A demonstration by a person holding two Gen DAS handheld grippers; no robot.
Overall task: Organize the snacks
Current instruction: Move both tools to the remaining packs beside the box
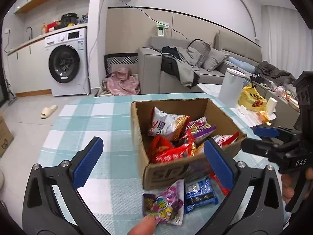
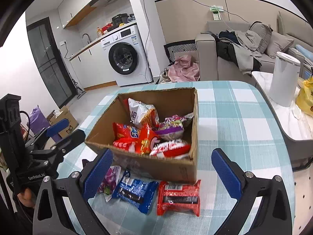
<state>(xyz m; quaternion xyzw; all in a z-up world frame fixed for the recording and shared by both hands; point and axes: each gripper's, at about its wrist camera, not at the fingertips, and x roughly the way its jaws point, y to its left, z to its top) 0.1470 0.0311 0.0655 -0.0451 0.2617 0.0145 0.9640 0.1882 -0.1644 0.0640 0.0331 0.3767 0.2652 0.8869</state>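
On the checked tablecloth, three packets are lying just in front of the cardboard box. Both grippers are hovering spread, empty; each should be straddling one packet squarely before pinching.

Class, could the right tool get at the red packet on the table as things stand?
Probably yes. The right tool is open, and the red packet lies flat in front of the cardboard box, between its fingers, with nothing over it.

Matt brown cardboard box holds glossy, crinkled plastic snack packets on a woven checked cloth tablecloth.
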